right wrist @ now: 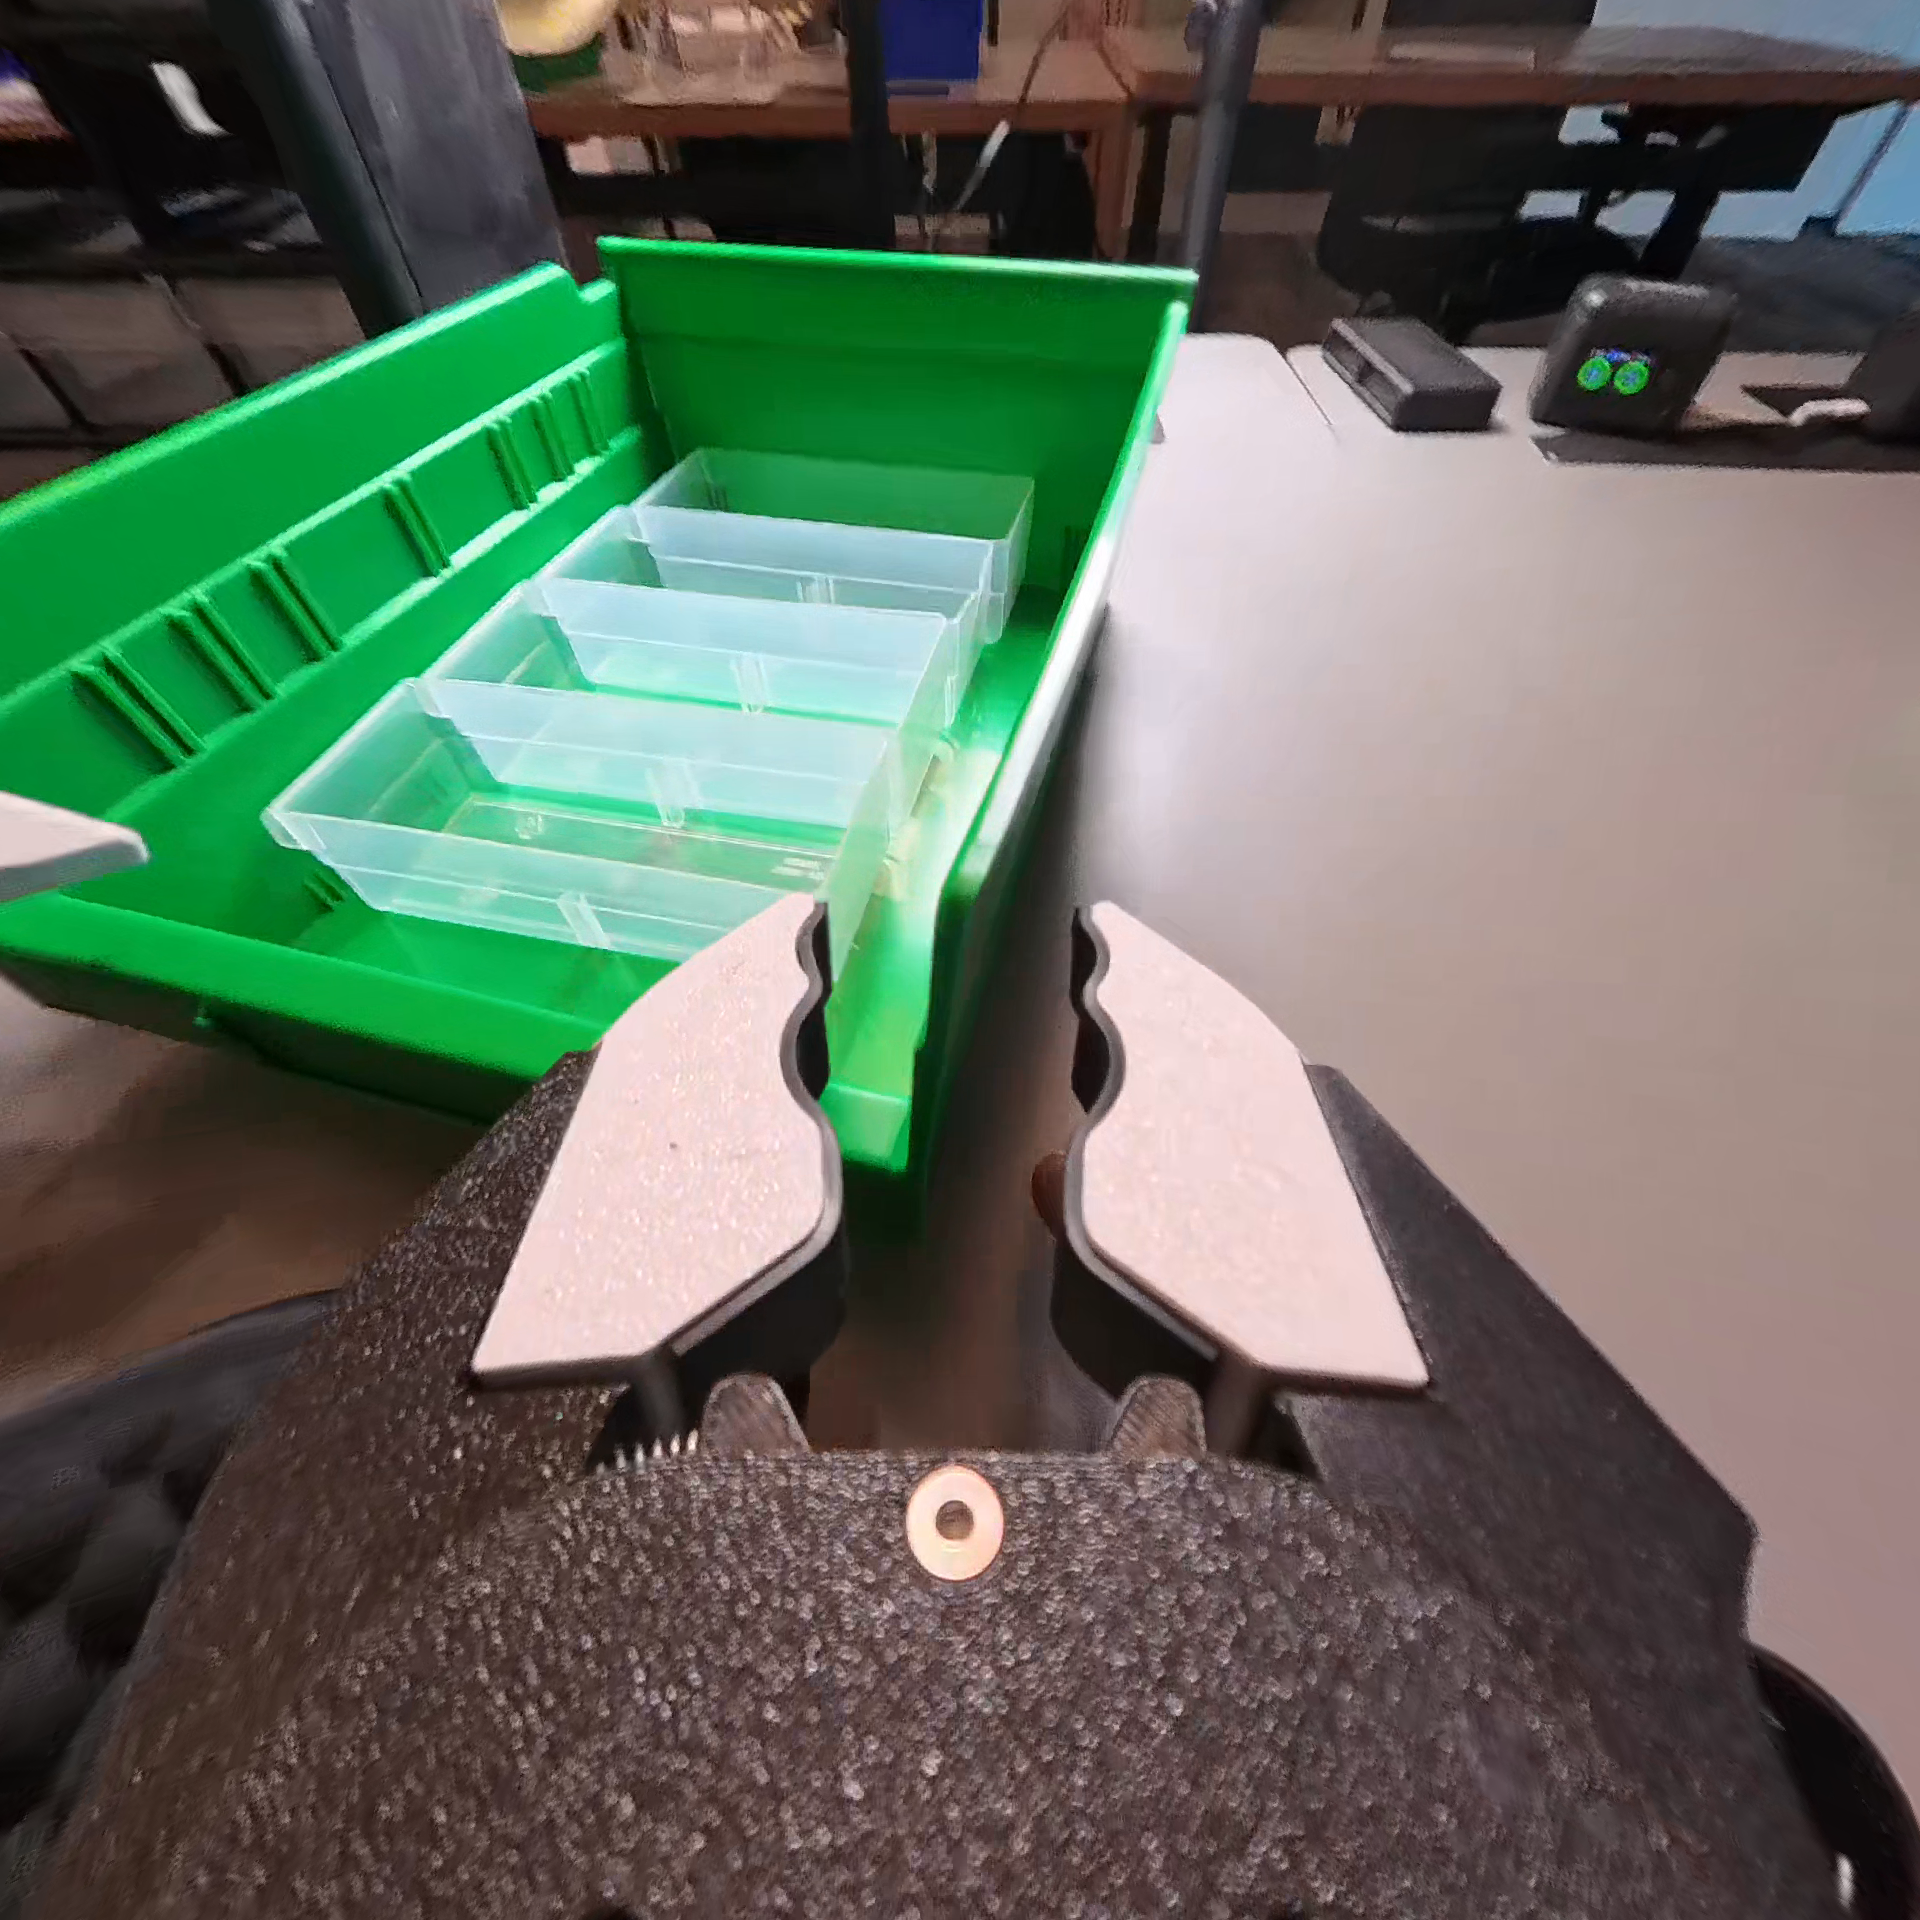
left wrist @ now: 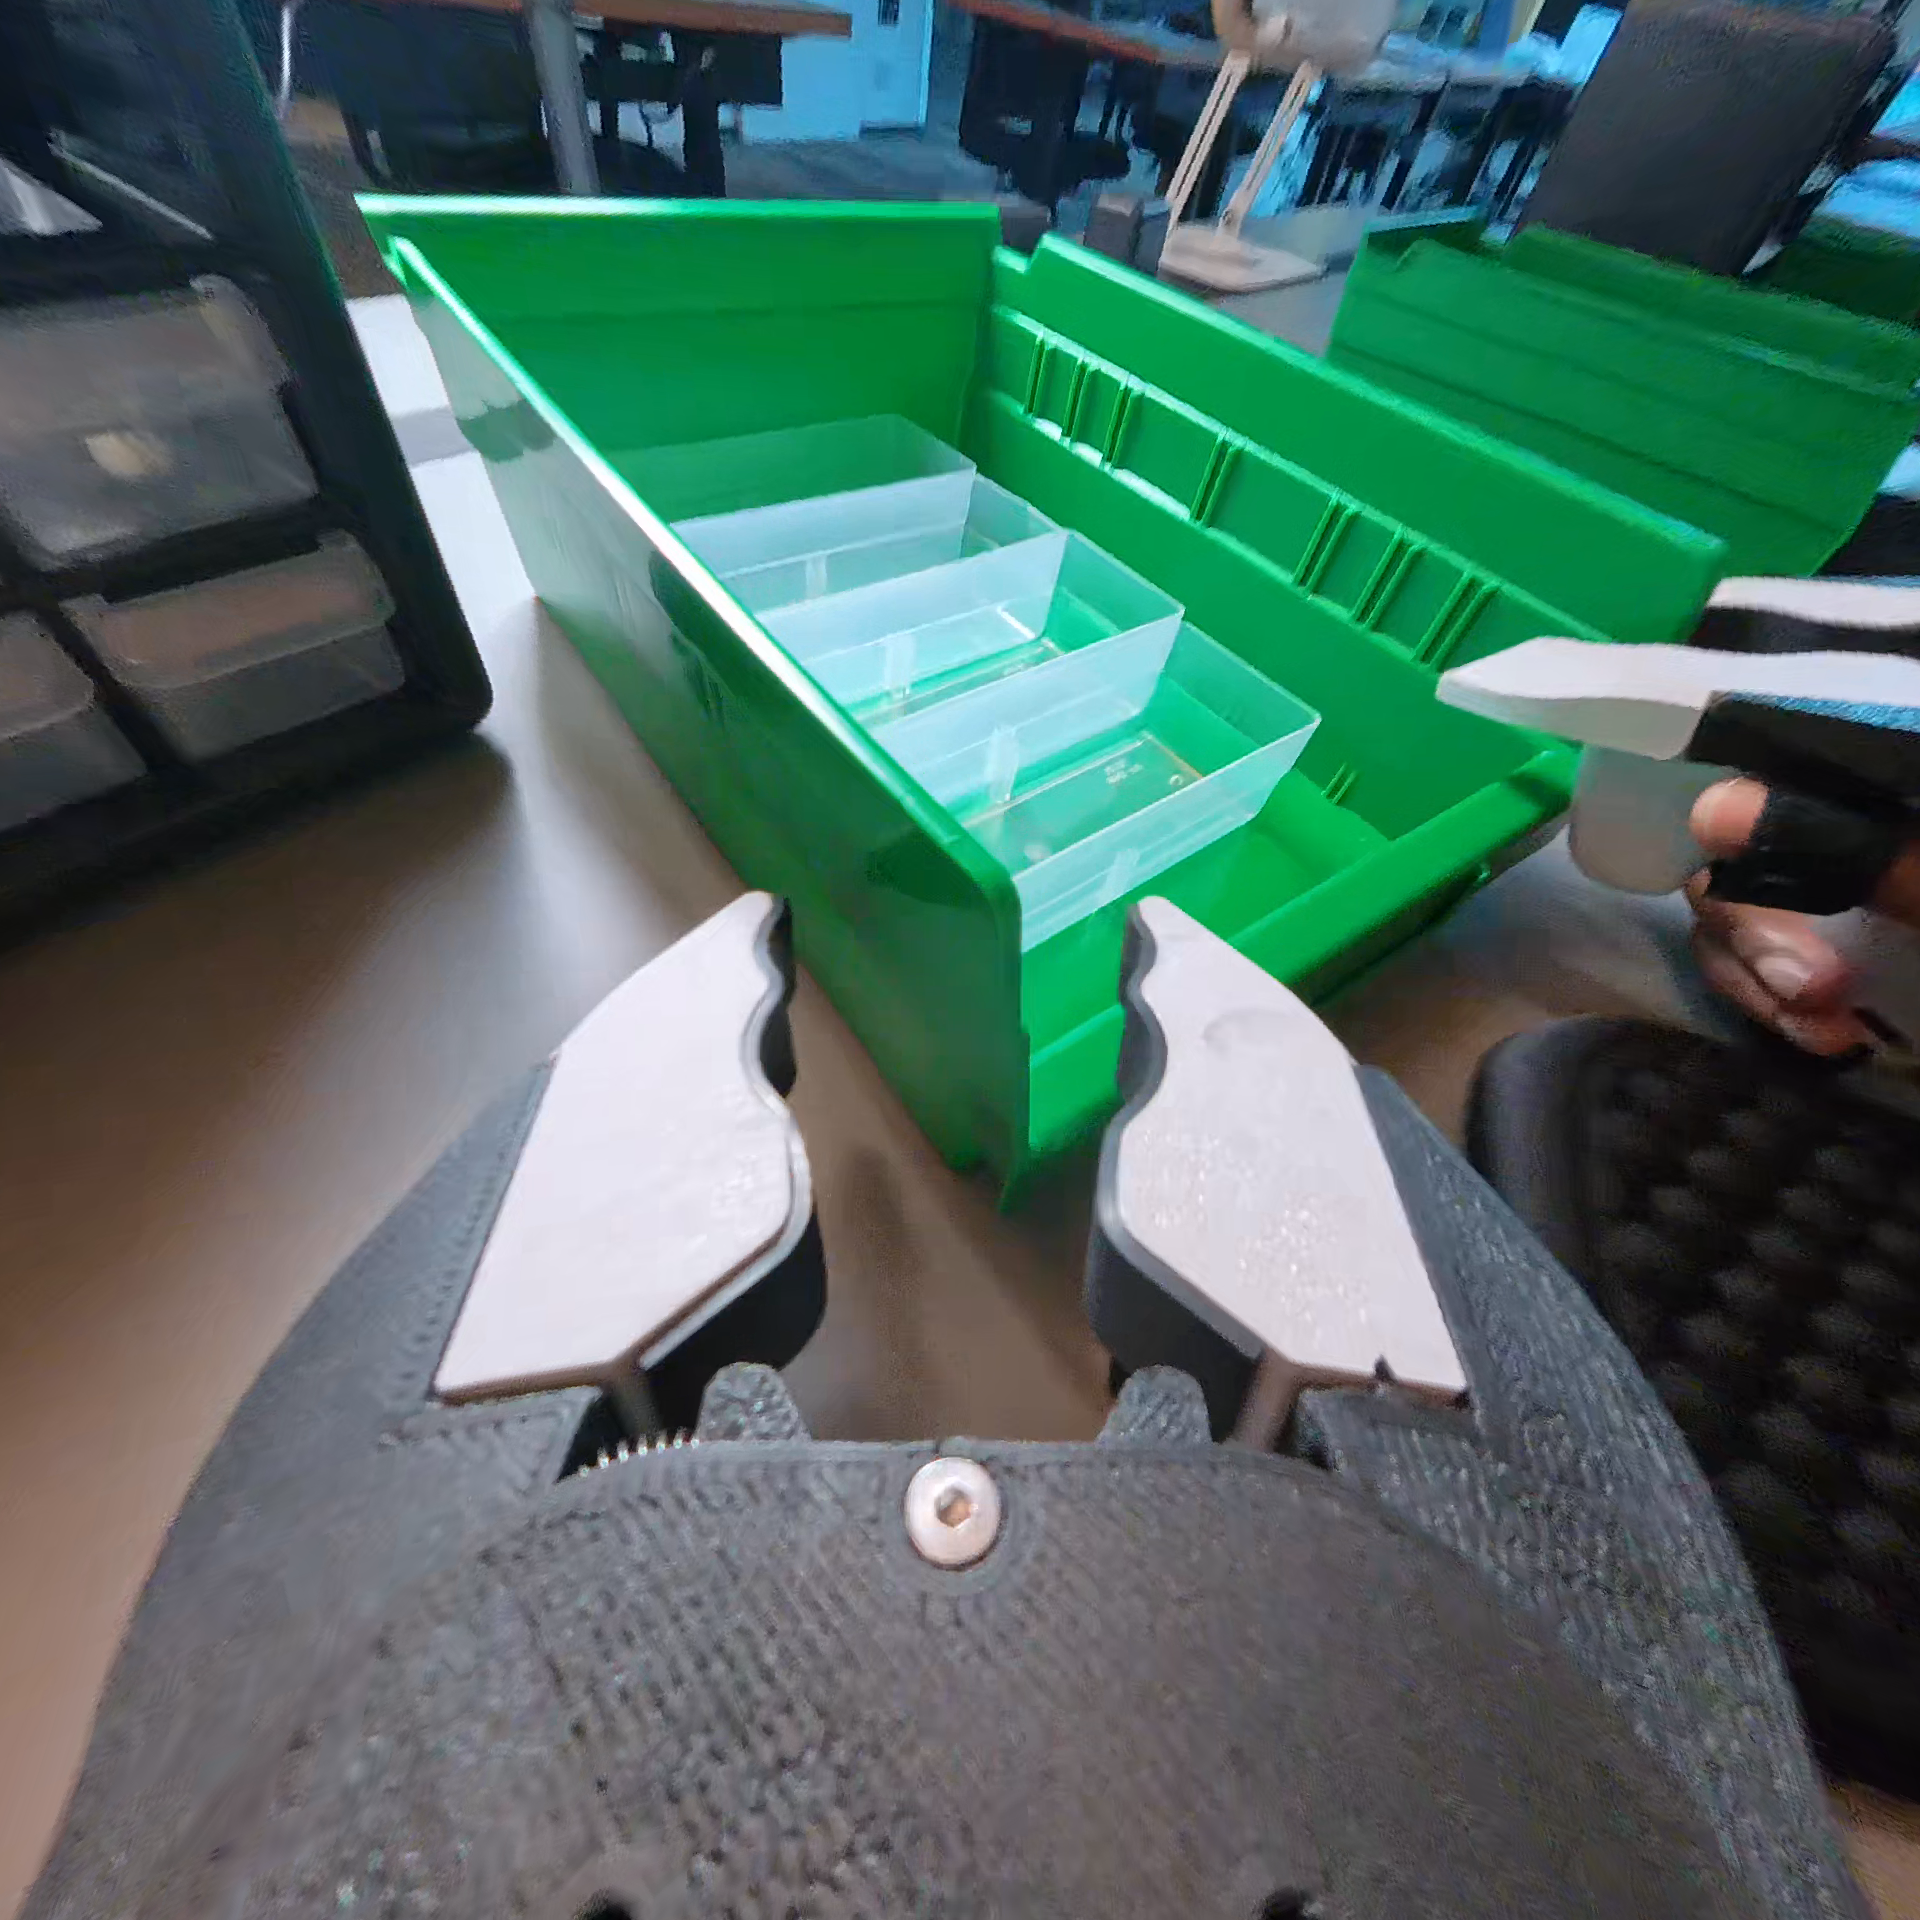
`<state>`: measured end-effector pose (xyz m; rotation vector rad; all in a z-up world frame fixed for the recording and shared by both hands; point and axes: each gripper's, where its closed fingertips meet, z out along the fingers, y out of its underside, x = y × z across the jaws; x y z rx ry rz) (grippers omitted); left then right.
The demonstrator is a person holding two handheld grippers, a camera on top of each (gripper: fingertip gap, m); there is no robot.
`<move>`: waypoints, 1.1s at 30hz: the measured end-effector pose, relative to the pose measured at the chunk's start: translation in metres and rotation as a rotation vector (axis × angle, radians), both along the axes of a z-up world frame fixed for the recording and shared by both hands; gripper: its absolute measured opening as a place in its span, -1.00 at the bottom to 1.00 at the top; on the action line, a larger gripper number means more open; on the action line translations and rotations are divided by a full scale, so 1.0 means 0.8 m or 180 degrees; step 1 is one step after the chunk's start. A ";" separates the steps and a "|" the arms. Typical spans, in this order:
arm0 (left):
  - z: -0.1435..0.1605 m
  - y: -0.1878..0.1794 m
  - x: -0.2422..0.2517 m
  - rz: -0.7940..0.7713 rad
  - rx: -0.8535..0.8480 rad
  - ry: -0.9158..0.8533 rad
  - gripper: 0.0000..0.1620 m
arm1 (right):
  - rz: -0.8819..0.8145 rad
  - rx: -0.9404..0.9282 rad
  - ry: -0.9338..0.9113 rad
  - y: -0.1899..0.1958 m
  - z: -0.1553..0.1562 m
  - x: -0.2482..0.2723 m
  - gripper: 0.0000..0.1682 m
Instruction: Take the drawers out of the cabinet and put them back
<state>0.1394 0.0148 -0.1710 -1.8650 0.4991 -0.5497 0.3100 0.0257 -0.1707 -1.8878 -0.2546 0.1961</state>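
A green bin (left wrist: 727, 343) lies on the table and holds a row of clear plastic drawers (left wrist: 1039, 717) that overlap one another. My left gripper (left wrist: 956, 914) is open and empty, with its fingers on either side of the bin's near corner. The black cabinet (left wrist: 156, 520) stands at the left, with translucent drawers still in it. In the right wrist view the same bin (right wrist: 894, 343) and drawers (right wrist: 665, 748) show. My right gripper (right wrist: 948, 912) is open and empty, astride the bin's near right wall. It also shows in the left wrist view (left wrist: 1621, 665), held by a hand.
A second green bin (left wrist: 1610, 353) stands behind the first. A black mesh chair seat (left wrist: 1714, 1299) is at the near right. A grey table (right wrist: 1507, 779) stretches right of the bin, with black devices (right wrist: 1631, 364) at its far end. Desks and chairs fill the background.
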 end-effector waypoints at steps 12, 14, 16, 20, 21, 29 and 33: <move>0.019 0.021 -0.005 0.0325 0.0269 0.0052 -0.75 | -0.0280 0.0083 -0.0443 -0.004 0.010 0.006 -0.93; 0.040 0.015 -0.007 0.0293 0.0395 -0.0010 -0.81 | -0.0345 0.0157 -0.0471 -0.013 0.028 0.007 -0.94; 0.066 0.003 -0.007 0.0200 0.0524 -0.0055 -0.81 | -0.0398 0.0277 -0.0499 -0.028 0.058 0.008 -0.95; 0.133 -0.031 -0.016 0.0108 0.0886 -0.0124 -0.81 | -0.0435 0.0650 -0.0661 -0.063 0.140 0.000 -0.95; 0.152 -0.040 -0.021 0.0115 0.0994 -0.0146 -0.80 | -0.0418 0.0758 -0.0675 -0.071 0.161 -0.005 -0.95; 0.278 -0.117 -0.110 0.0350 0.1646 -0.0220 -0.77 | 0.0070 0.1415 -0.0373 -0.116 0.281 -0.092 -0.94; 0.303 -0.149 -0.193 0.0688 0.1728 -0.0242 -0.75 | 0.0627 0.1439 -0.0086 -0.113 0.295 -0.180 -0.93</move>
